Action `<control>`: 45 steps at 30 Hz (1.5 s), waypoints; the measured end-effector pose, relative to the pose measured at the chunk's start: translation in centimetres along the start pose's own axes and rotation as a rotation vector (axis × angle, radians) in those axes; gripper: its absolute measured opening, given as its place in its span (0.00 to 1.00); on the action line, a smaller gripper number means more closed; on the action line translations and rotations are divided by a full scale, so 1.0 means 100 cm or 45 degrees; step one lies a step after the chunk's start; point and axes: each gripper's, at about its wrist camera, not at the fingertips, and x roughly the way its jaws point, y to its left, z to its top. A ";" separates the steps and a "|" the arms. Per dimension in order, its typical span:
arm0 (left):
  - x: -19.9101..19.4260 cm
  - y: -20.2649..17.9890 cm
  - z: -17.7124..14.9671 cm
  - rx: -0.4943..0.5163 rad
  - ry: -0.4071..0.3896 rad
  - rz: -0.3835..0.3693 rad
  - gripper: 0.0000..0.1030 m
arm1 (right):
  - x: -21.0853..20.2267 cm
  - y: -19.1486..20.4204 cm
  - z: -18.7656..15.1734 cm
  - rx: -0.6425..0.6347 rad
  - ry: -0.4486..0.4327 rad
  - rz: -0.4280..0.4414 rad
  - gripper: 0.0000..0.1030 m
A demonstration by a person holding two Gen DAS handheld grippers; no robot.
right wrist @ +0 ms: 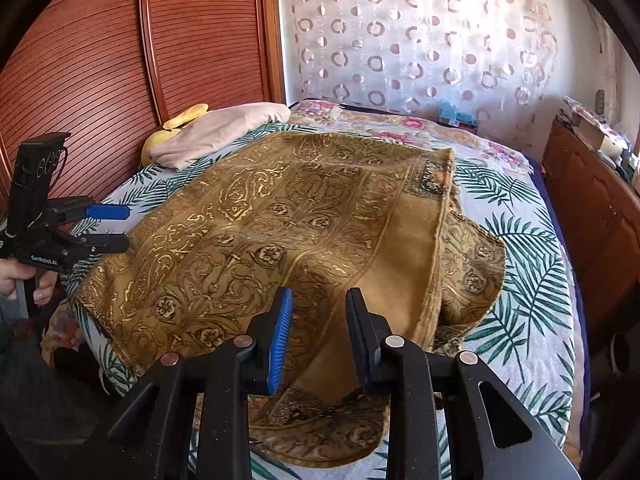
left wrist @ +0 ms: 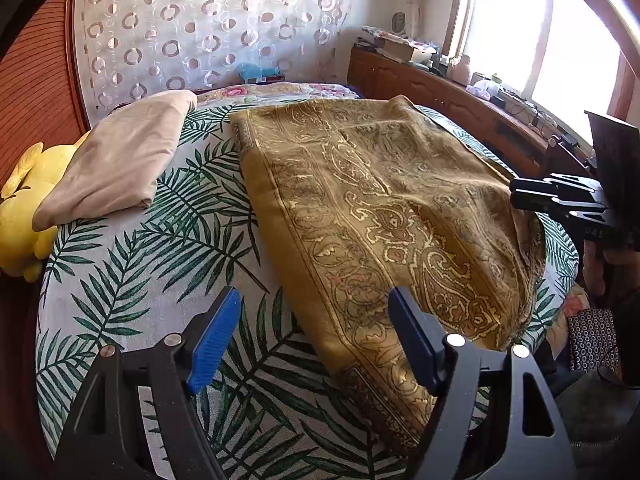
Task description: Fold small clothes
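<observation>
Fingers of my left gripper (left wrist: 312, 340) gape empty, my right gripper (right wrist: 318, 336) half-parted, grasping nothing, over the ochre paisley cloth (right wrist: 304, 224) lying mid-bed at twelve o'clock; next I should pinch its near hem.

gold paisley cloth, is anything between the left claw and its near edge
Nothing visible. The open left claw hangs just over the gold paisley cloth, only bare palm-leaf bedspread beside it; the beige folded cloth lies well off.

The patterned cloth (left wrist: 384, 216) lies spread on the bed (left wrist: 160, 272) before me. Left of it rests a folded cloth (left wrist: 120, 160), with a plush toy (left wrist: 20, 216) beyond at the bed's edge. A dresser (left wrist: 452, 100) stands right.
</observation>
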 end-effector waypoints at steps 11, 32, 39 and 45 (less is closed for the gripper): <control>-0.003 -0.013 -0.028 -0.010 0.093 -0.137 0.55 | 0.027 0.024 -0.005 -0.051 0.007 0.051 0.57; -0.056 -0.042 0.089 -0.029 -0.227 -0.317 0.05 | 0.037 0.056 -0.015 -0.143 0.033 0.173 0.65; -0.052 -0.027 0.106 -0.092 -0.259 -0.317 0.05 | 0.055 0.023 -0.009 -0.126 0.036 0.005 0.46; -0.032 -0.005 0.137 -0.123 -0.303 -0.217 0.05 | 0.057 -0.004 0.055 -0.234 -0.053 -0.038 0.04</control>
